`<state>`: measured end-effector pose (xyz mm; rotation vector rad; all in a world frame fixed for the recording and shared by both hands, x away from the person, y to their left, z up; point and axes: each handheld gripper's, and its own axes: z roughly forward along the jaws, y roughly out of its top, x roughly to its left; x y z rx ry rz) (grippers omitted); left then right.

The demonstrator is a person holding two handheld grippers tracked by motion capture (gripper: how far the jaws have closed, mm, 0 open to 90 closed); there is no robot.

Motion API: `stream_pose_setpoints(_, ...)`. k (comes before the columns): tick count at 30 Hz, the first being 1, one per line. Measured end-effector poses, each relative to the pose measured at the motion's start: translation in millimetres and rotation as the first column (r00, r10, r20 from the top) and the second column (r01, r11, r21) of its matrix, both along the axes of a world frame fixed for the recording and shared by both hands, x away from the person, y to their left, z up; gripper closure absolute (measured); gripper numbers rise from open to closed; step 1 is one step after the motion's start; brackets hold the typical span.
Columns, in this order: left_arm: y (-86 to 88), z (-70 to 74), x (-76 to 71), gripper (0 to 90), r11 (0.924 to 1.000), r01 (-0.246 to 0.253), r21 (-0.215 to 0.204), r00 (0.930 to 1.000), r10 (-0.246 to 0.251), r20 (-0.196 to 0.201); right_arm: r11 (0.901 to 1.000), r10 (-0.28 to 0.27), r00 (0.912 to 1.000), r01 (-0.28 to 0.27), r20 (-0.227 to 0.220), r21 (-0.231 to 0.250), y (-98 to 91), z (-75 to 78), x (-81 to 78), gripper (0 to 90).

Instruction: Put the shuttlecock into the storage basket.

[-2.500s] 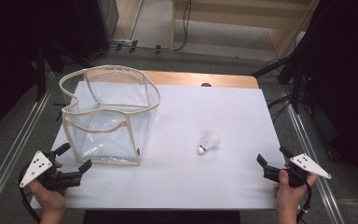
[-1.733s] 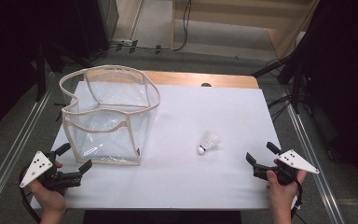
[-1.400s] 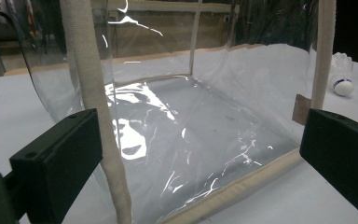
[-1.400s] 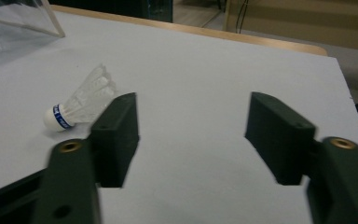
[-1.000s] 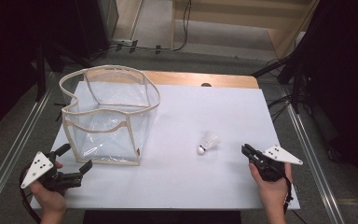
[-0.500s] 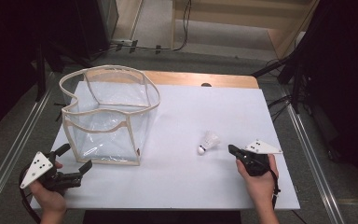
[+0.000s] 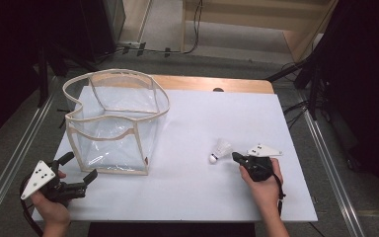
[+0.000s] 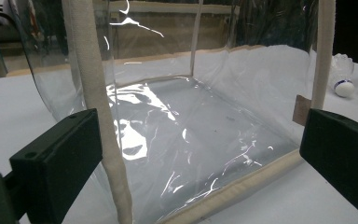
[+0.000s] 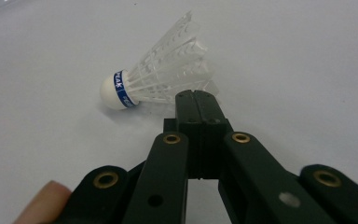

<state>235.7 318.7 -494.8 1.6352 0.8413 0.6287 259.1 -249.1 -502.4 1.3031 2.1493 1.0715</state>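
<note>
Shuttlecock (image 7: 221, 149): lying on white desk (image 7: 197, 197), right of clear bag (image 7: 113, 123). Right hand-held gripper (image 7: 237, 157): clenched, empty, just beside it. Left hand-held gripper (image 7: 79, 170): released, near bag.

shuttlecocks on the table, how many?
1. The shuttlecock lies on its side on the white table, just ahead of the shut right gripper, right of the clear bag. None seen through the bag's walls.

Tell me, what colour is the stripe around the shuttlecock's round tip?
Blue, with white letters, on the shuttlecock; clearest in the right gripper view.
</note>
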Motion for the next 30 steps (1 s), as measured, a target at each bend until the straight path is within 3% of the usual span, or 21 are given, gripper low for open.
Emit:
stream_pose_setpoints(16,0.7,0.2,-0.1,0.0,1.0000,-0.001,0.000,1.0000,0.001,0.003,0.9994,-0.006,0.9983,0.004,-0.058,-0.034,17.6,-4.1,21.8,87.7)
stream_pose_setpoints(30,0.6,0.2,-0.2,0.0,1.0000,-0.001,-0.003,1.0000,0.001,0.003,0.9986,0.025,0.9981,-0.027,-0.057,-0.046,32.0,-0.7,39.0,87.8)
